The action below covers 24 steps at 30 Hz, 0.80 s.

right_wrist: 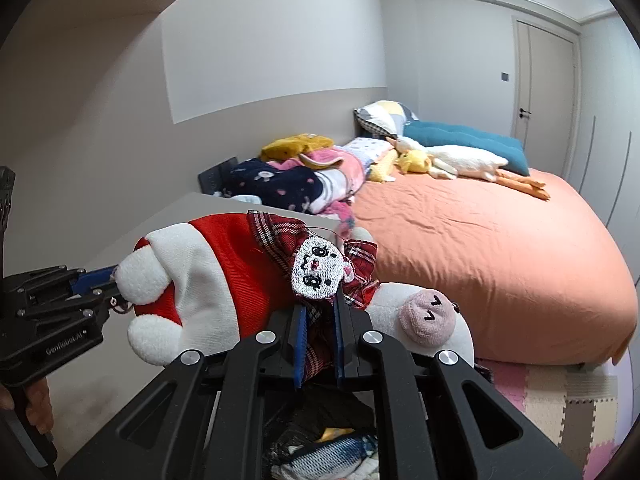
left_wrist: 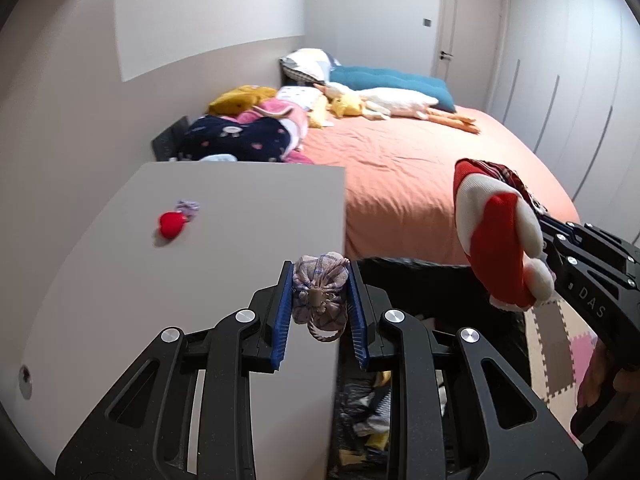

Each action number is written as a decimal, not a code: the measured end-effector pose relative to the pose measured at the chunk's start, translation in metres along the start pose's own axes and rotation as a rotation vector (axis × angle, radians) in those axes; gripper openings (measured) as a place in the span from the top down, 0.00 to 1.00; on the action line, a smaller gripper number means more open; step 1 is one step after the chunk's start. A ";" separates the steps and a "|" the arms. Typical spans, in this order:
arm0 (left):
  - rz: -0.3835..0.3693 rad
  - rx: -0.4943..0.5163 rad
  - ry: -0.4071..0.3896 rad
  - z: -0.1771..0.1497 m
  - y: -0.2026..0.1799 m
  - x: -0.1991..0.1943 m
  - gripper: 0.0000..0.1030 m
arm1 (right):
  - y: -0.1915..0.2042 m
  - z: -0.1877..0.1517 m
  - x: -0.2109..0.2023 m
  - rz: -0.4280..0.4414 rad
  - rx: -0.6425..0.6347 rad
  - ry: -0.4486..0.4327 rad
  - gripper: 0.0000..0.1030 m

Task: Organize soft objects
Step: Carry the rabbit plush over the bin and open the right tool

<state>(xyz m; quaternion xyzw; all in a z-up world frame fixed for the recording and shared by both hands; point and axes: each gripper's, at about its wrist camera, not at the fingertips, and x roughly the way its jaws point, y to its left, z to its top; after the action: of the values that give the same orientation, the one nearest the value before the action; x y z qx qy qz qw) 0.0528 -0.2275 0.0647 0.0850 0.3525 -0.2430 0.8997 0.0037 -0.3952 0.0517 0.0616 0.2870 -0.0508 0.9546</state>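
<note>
While clamped between left jaws, checked pouch (left_wrist: 319, 294), over table edge (left_wrist: 336, 320)

Premises: a home bedroom. Ahead of the tool, a double bed (left_wrist: 420, 176) with orange sheet carries pillows (left_wrist: 306, 63), a teal cushion (left_wrist: 394, 80), plush toys and folded blankets (left_wrist: 240, 138). Beyond it, a closed door (left_wrist: 468, 30); below right, foam play mats (left_wrist: 560, 344).

The black bin (right_wrist: 320, 440) below the table's (left_wrist: 200, 280) right edge is mostly hidden by gripper arms; its jumbled contents are unclear. 1 plush toy's (right_wrist: 240, 280) lower body is covered by the right gripper (right_wrist: 320, 344).
</note>
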 end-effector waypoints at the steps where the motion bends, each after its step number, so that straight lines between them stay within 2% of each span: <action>1: -0.008 0.007 0.003 0.000 -0.005 0.001 0.75 | -0.004 -0.001 -0.002 -0.005 0.007 -0.001 0.88; 11: -0.078 0.087 0.038 -0.004 -0.053 0.014 0.75 | -0.047 -0.008 -0.018 -0.055 0.070 -0.012 0.88; 18: -0.134 0.134 0.062 -0.006 -0.073 0.021 0.75 | -0.069 -0.012 -0.026 -0.067 0.113 -0.009 0.88; 19: -0.147 0.141 0.072 -0.007 -0.076 0.023 0.74 | -0.072 -0.012 -0.027 -0.064 0.120 -0.005 0.84; 20: -0.180 0.152 0.096 -0.009 -0.078 0.026 0.70 | -0.075 -0.012 -0.027 -0.060 0.134 0.000 0.78; 21: -0.203 0.162 0.121 -0.010 -0.081 0.028 0.46 | -0.076 -0.012 -0.028 -0.056 0.150 -0.004 0.58; 22: -0.213 0.175 0.144 -0.013 -0.085 0.030 0.13 | -0.080 -0.013 -0.031 -0.054 0.174 -0.021 0.38; 23: -0.196 0.192 0.131 -0.015 -0.088 0.030 0.05 | -0.083 -0.013 -0.035 -0.058 0.192 -0.040 0.31; 24: -0.185 0.210 0.114 -0.017 -0.090 0.028 0.06 | -0.086 -0.012 -0.041 -0.069 0.209 -0.066 0.29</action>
<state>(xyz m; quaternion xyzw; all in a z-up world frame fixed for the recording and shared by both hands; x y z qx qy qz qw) 0.0157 -0.3109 0.0350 0.1595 0.3822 -0.3551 0.8381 -0.0483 -0.4756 0.0564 0.1494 0.2506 -0.1154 0.9495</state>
